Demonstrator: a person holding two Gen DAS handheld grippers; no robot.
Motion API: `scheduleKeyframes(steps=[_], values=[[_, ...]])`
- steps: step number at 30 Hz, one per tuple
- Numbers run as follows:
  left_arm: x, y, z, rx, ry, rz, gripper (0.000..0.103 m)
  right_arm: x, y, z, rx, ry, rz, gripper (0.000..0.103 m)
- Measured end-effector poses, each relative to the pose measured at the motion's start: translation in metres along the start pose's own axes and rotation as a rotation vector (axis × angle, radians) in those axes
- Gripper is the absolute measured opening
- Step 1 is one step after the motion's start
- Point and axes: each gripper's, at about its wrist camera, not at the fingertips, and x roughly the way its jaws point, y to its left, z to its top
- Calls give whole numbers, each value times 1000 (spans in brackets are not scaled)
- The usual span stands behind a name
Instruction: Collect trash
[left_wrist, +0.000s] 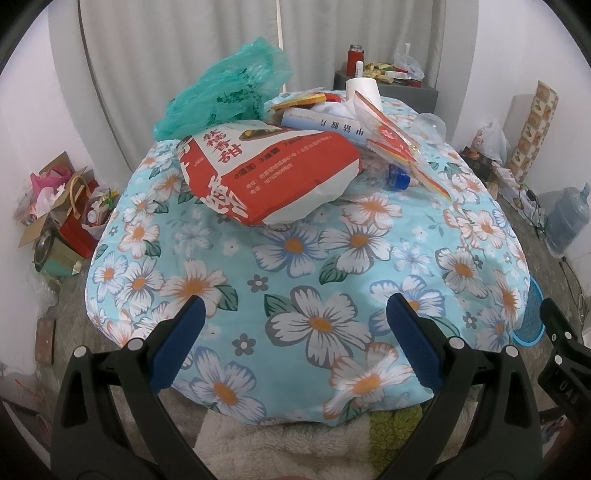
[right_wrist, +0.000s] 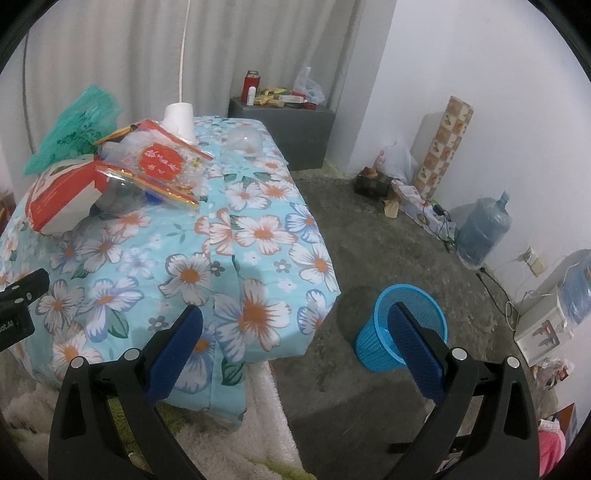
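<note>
A pile of trash lies at the far end of the flowered table (left_wrist: 295, 295): a red and white bag (left_wrist: 269, 166), a green plastic bag (left_wrist: 225, 88), a clear bottle with a blue cap (left_wrist: 395, 177), red and gold wrappers (left_wrist: 399, 144), a long box (left_wrist: 325, 122) and a white paper roll (left_wrist: 364, 88). My left gripper (left_wrist: 295, 328) is open and empty over the near part of the table. My right gripper (right_wrist: 295, 332) is open and empty at the table's right corner. A blue mesh basket (right_wrist: 388, 339) stands on the floor right of the table (right_wrist: 258, 229).
A grey cabinet (right_wrist: 291, 129) with small items stands behind the table. Bags and boxes (left_wrist: 62, 210) sit on the floor at left. A water jug (right_wrist: 484, 229), cables and a patterned column (right_wrist: 443, 147) line the right wall. A white rug (left_wrist: 288, 450) lies under me.
</note>
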Motion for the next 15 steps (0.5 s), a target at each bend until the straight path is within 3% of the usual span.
scheduleKeyframes(steps=[15], values=[[12, 11, 2, -35, 44, 19, 94, 6, 12, 0, -39, 4, 12, 98]])
